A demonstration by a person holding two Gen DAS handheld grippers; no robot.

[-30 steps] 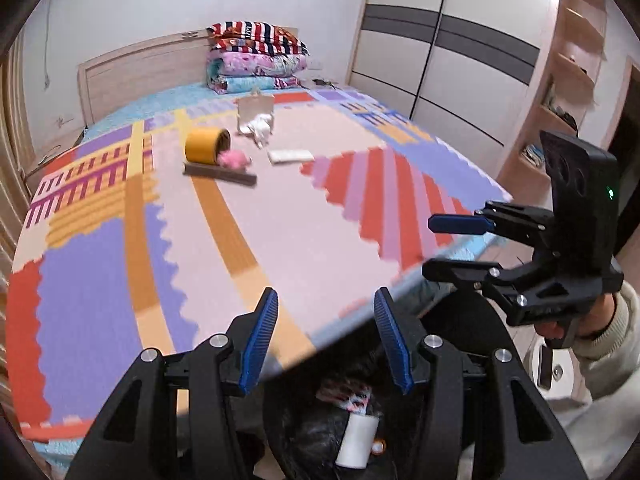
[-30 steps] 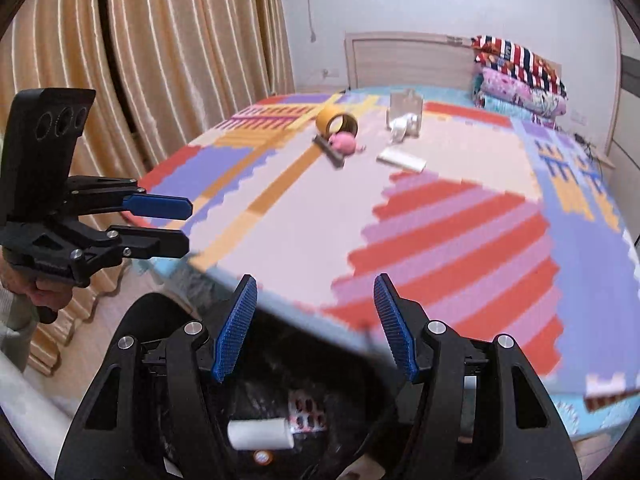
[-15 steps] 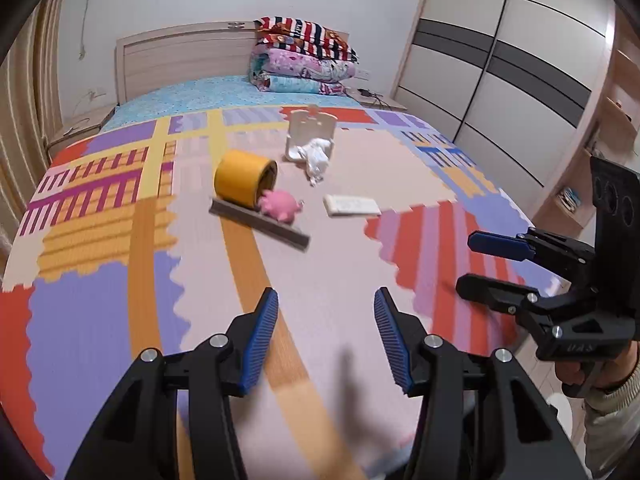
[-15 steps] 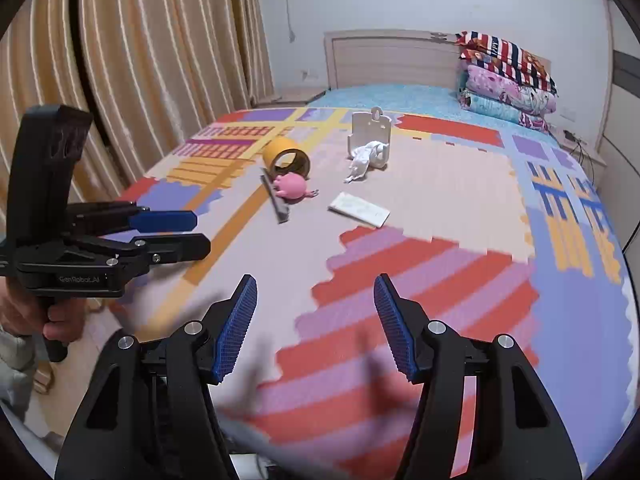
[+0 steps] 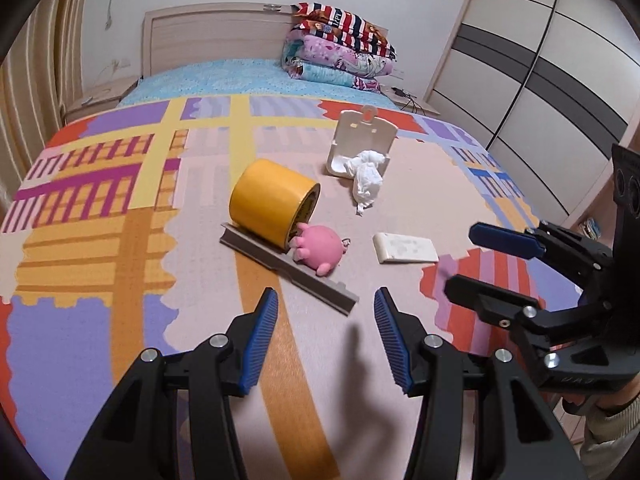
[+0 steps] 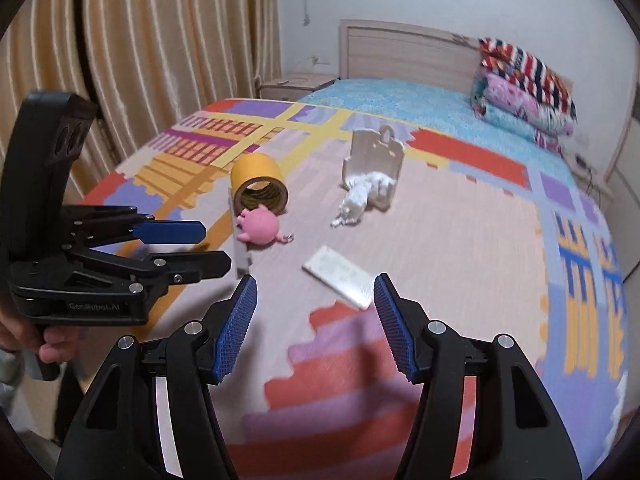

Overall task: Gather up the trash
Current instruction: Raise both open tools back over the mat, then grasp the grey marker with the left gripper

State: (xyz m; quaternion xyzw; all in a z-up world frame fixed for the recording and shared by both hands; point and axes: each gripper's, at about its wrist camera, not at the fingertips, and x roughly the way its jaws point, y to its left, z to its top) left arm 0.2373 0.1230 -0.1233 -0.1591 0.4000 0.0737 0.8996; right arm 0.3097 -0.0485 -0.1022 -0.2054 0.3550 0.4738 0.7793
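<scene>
a: trash on the mat (image 5: 120, 320)? crumpled tissue (image 5: 366, 178) toward the headboard edge, spilling from a white plastic holder (image 5: 360, 140); flat white packet (image 5: 404, 248) nearer the wardrobe-side edge.

b: also grouped mid-mat: yellow tape roll (image 5: 272, 200) lying on its side, against a grey strip (image 5: 288, 266); pink pig toy (image 5: 320, 246) touching both.

a: tongs?

b: left gripper (image 5: 324, 340) spread wide, empty, aimed at the near end of the grey strip. right gripper (image 6: 316, 324) likewise released, empty, with the packet just beyond its tips.

a: progress?

b: hard to call from here. no bin in view, nothing gripped, five pieces lying on the mat. probably plenty left: packet looks first for the right, then tissue. unclear whether tape and toy count as trash.
</scene>
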